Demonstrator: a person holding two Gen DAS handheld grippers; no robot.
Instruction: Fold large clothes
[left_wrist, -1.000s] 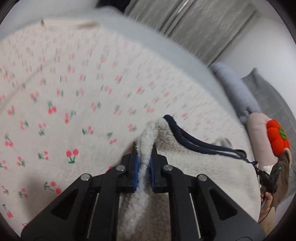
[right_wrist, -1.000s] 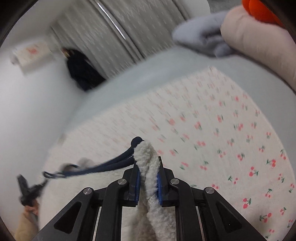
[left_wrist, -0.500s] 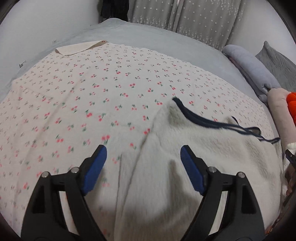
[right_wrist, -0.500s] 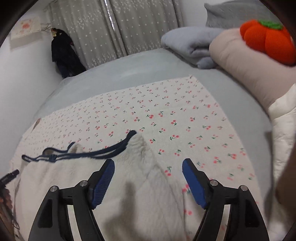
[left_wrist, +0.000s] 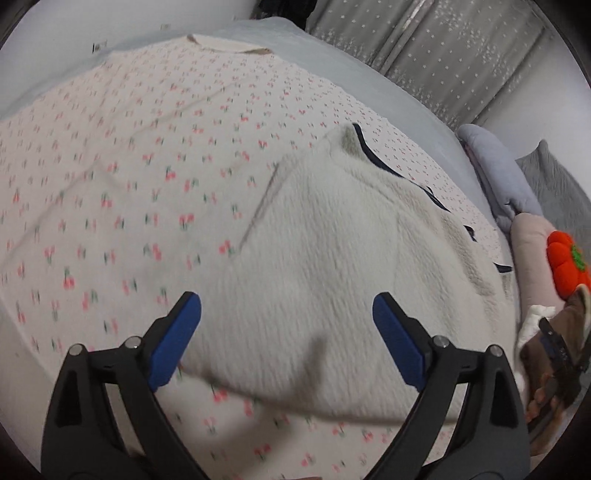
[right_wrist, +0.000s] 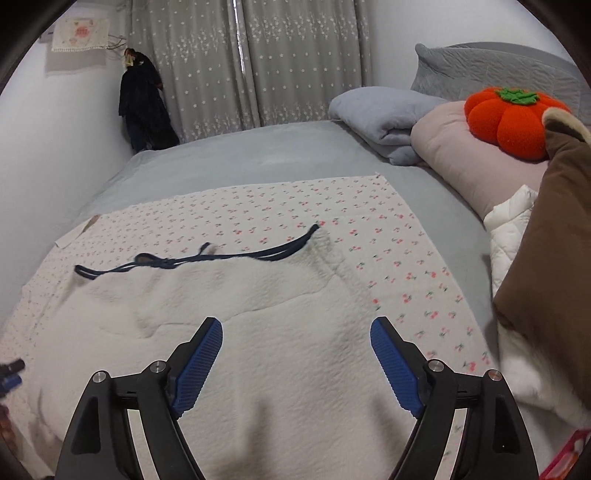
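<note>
A cream fleece garment (left_wrist: 332, 258) (right_wrist: 240, 314) with navy trim (right_wrist: 207, 260) along its far edge lies spread flat on a cherry-print cloth (left_wrist: 129, 166) (right_wrist: 314, 206) on the bed. My left gripper (left_wrist: 288, 314) hovers above the fleece's near part, its jaws still opening, and its blue pads (left_wrist: 173, 339) stand clear of the fabric. My right gripper (right_wrist: 295, 343) is likewise over the fleece with its jaws still opening, its ribbed pads (right_wrist: 395, 365) touching nothing.
The cloth covers a grey bed (right_wrist: 240, 155). At the bed's right end lie a folded grey blanket (right_wrist: 380, 114), a pink pillow (right_wrist: 461, 155) and an orange pumpkin cushion (right_wrist: 513, 118). A brown and white pile (right_wrist: 546, 258) sits near right. Curtains (right_wrist: 251, 62) hang behind.
Both grippers were shut on the fleece's upper corners. They let go, the jaws spread wide, and both drew back and up, leaving the garment lying flat.
</note>
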